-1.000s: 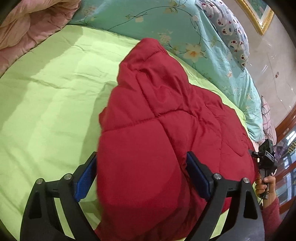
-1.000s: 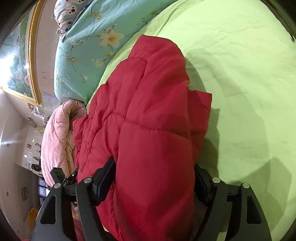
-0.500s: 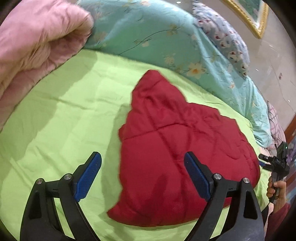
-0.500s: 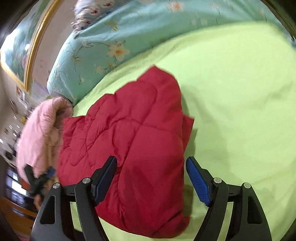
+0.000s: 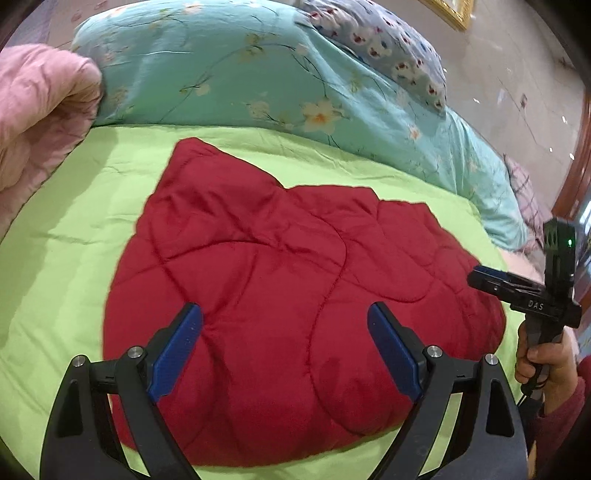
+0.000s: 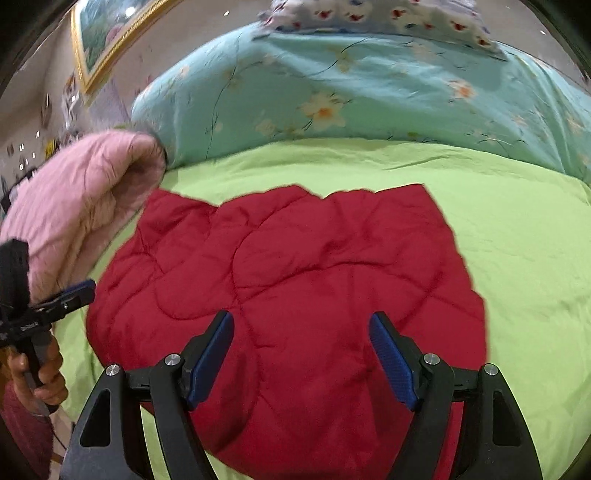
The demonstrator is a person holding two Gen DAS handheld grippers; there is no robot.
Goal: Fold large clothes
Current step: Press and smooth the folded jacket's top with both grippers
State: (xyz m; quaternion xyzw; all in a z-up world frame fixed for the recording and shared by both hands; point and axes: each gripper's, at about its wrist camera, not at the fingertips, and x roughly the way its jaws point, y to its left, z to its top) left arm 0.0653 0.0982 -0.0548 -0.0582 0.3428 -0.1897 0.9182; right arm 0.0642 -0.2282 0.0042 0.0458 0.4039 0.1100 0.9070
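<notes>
A red quilted padded garment (image 5: 288,288) lies folded in a rough rectangle on the green bed sheet (image 5: 66,229). It also shows in the right wrist view (image 6: 303,280). My left gripper (image 5: 284,317) is open and empty, held above the garment's near edge. My right gripper (image 6: 301,325) is open and empty, also above the near part of the garment. The right gripper also shows in the left wrist view (image 5: 484,275), at the garment's right side. The left gripper also shows in the right wrist view (image 6: 79,288), at the garment's left side. Neither touches the garment.
A pink padded garment (image 5: 33,110) is bunched at the left of the bed (image 6: 81,199). A turquoise floral duvet (image 5: 266,74) lies across the back, with a patterned pillow (image 5: 388,40) behind it. A framed picture (image 6: 107,33) hangs on the wall.
Both grippers let go of the red garment, which dropped flat onto the sheet. Both grippers pulled back and rose, so more of the bed shows.
</notes>
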